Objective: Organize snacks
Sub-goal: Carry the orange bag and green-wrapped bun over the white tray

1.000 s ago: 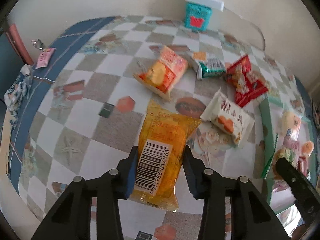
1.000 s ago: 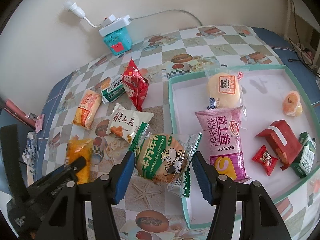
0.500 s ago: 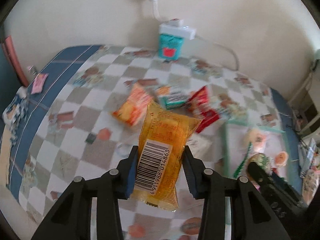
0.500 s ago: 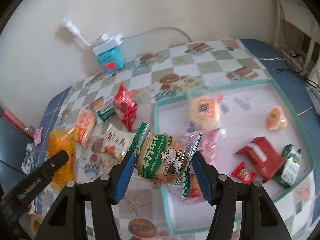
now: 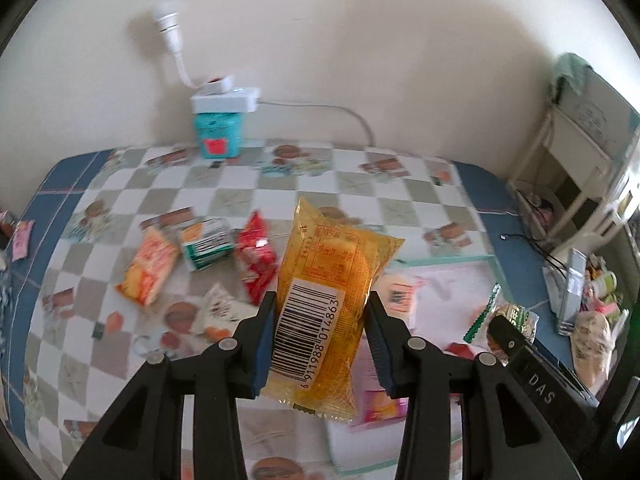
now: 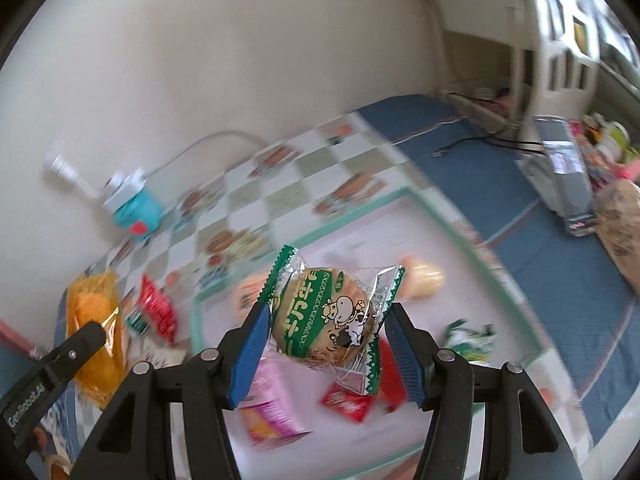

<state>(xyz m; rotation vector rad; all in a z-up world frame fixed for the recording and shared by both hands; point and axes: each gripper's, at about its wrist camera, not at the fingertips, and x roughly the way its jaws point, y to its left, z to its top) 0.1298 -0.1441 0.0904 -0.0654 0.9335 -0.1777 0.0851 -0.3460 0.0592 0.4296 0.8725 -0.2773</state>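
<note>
Holding one snack each, both grippers hang above the table. The left gripper (image 5: 322,338) is closed on a yellow packet (image 5: 326,308) with a barcode, its blue pads pressing the two long sides, and the packet is in the air, touching nothing else. The right gripper (image 6: 326,344) is closed on a round cake in a green and clear wrapper (image 6: 330,320), gripped at its sides, and it is over the tray (image 6: 456,236), not yet resting in it.

The task looks partly done. Several snacks already lie in the green-rimmed tray: a pink packet (image 6: 268,412), a small red one (image 6: 346,402), a green and white one (image 6: 470,338) and a pale round one (image 6: 426,278), though blur hides the details. Outside the tray, on the checked tablecloth (image 5: 248,200), there are an orange packet (image 5: 150,266), a green and white packet (image 5: 206,242), a red packet (image 5: 256,258) and a white packet (image 5: 218,312) near the left gripper.

I judge that the two held snacks go into the tray next, and then the four loose ones remain to be collected. The teal box (image 5: 218,134) with the power strip at the wall seems not to be part of the work
</note>
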